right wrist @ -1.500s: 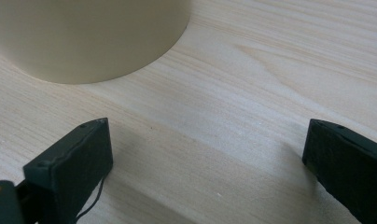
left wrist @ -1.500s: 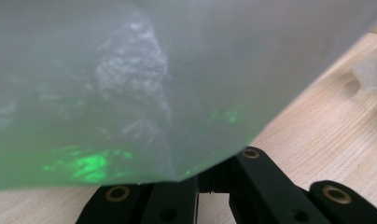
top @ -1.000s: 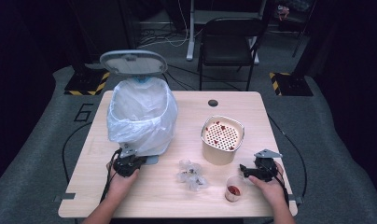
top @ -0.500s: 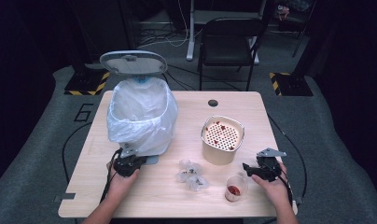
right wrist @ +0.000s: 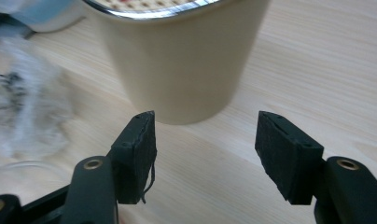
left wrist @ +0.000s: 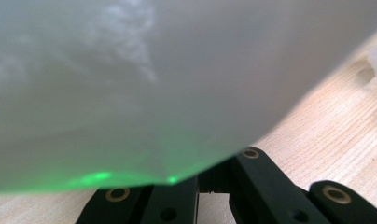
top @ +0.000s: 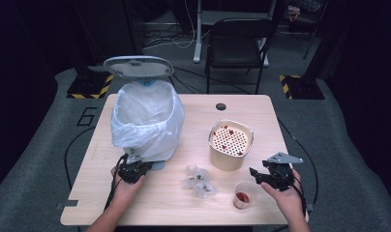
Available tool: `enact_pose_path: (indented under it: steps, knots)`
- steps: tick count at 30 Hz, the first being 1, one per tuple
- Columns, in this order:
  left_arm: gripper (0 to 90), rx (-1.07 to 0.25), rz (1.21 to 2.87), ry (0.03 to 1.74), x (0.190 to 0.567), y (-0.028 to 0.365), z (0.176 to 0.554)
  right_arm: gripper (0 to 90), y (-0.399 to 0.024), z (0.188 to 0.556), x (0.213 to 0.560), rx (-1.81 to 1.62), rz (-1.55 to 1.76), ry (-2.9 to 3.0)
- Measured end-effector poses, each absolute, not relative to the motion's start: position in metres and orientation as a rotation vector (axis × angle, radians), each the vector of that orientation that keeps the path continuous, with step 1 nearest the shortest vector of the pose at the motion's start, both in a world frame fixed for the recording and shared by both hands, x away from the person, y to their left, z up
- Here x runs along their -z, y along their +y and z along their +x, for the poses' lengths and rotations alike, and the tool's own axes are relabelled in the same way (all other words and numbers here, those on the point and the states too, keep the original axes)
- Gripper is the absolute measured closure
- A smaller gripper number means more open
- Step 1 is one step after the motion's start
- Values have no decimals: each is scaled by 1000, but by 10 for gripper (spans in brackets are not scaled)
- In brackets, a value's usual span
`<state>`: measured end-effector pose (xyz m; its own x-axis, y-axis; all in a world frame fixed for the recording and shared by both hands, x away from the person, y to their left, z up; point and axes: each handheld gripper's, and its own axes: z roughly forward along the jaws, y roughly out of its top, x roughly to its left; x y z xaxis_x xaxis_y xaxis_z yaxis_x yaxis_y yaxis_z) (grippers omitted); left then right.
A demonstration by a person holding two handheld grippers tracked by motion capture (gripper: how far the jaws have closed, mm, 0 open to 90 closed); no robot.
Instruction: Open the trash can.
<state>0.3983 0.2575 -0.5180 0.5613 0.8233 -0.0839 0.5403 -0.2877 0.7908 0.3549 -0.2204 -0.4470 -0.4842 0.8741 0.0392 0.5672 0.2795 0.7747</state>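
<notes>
Table (top: 135, 203): lined bin (top: 146, 120) at rear left, lid (top: 138, 66) raised behind it. Pot (top: 230, 144) right of centre. Crumpled wrap (top: 198, 181) front centre, cup (top: 244, 194) to its right, before the pot. Chair (top: 237, 41) beyond the table.

A pale wood tabletop (top: 135, 203) stands on grey carpet (top: 34, 169) in a dim room. Behind it is a black chair (top: 237, 46), with cables (top: 169, 41) on the floor and yellow-black striped blocks (top: 89, 89) at either side.
</notes>
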Motion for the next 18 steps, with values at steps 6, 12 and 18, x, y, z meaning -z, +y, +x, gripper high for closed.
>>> enact_pose_path:
  steps: [6,12,18]
  knots:
    - [900,-439,1971,1099,518,257,398,397,-202,343,435,-1090,1202,2219]
    - [900,-438,1969,1101,518,258,399,383,-180,336,425,-1146,1107,2268]
    - [900,-434,1972,1098,518,257,398,353,-153,339,422,-1164,1046,2310]
